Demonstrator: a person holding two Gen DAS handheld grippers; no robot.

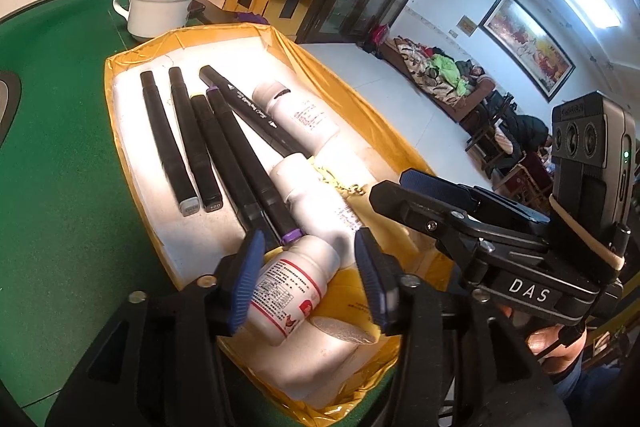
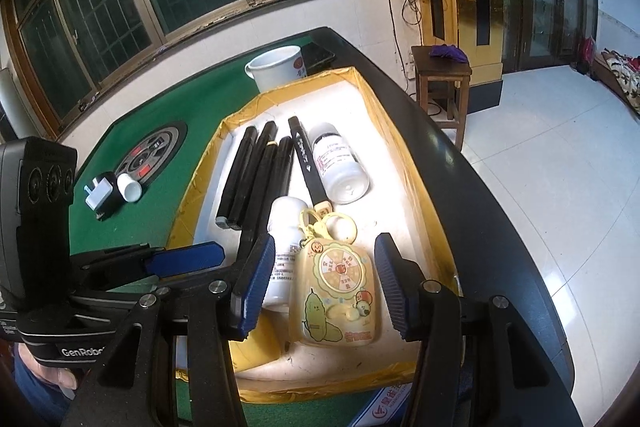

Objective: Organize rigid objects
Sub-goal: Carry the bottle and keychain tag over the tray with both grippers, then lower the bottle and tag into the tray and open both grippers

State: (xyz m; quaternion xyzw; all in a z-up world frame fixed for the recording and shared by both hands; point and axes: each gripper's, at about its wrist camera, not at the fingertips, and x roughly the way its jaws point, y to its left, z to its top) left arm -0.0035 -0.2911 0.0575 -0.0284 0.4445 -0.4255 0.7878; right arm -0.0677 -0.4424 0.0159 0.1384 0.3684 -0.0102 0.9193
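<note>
A yellow-lined tray (image 1: pixel 120 67) (image 2: pixel 192 195) on the green table holds several black markers (image 1: pixel 192 139) (image 2: pixel 256 171) and white bottles (image 1: pixel 296 111) (image 2: pixel 340 163). My left gripper (image 1: pixel 310 283) is open around a red-labelled white bottle (image 1: pixel 288 291) lying at the tray's near end; the right pad stands clear of it. My right gripper (image 2: pixel 326 285) is open over a yellow cartoon keychain toy (image 2: pixel 338 291) that lies on the tray floor beside another bottle (image 2: pixel 286 247). Each gripper shows in the other's view: the right gripper (image 1: pixel 400 189), the left gripper (image 2: pixel 180 261).
A white mug (image 1: pixel 156 9) (image 2: pixel 276 67) stands beyond the tray's far end. A white adapter (image 2: pixel 98 193) and a white cap (image 2: pixel 130 187) sit on the felt near the round centre panel (image 2: pixel 148 155). The table's black rim (image 2: pixel 480 207) runs along the right. A wooden stool (image 2: pixel 440 83) stands off the table.
</note>
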